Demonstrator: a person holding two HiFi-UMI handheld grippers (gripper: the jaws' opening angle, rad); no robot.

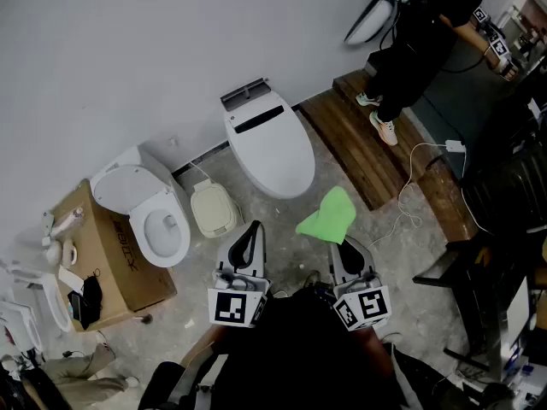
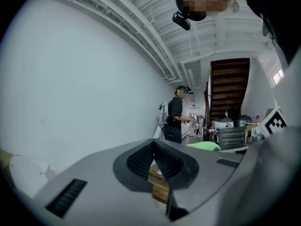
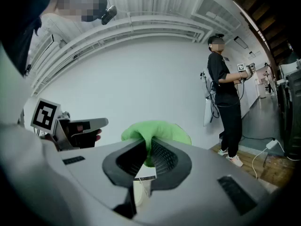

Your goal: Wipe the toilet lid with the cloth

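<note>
The white toilet with its closed lid (image 1: pixel 269 148) stands by the wall ahead of me. My right gripper (image 1: pixel 340 244) is shut on a bright green cloth (image 1: pixel 329 216), held in the air to the right of the lid's near end. In the right gripper view the cloth (image 3: pixel 157 131) bulges out beyond the clamped jaws of the gripper (image 3: pixel 148 147). My left gripper (image 1: pixel 250 237) hangs just short of the lid's near end, shut with nothing in it. In the left gripper view its jaws (image 2: pixel 153 149) meet at the tips, and the cloth (image 2: pixel 203 146) shows to the right.
A second toilet (image 1: pixel 158 220) with an open seat stands at the left beside a cardboard box (image 1: pixel 111 254). A small beige container (image 1: pixel 214 207) sits between the toilets. A wooden platform (image 1: pixel 367 143) with white cables lies at the right, and a person (image 1: pixel 419 41) stands on it.
</note>
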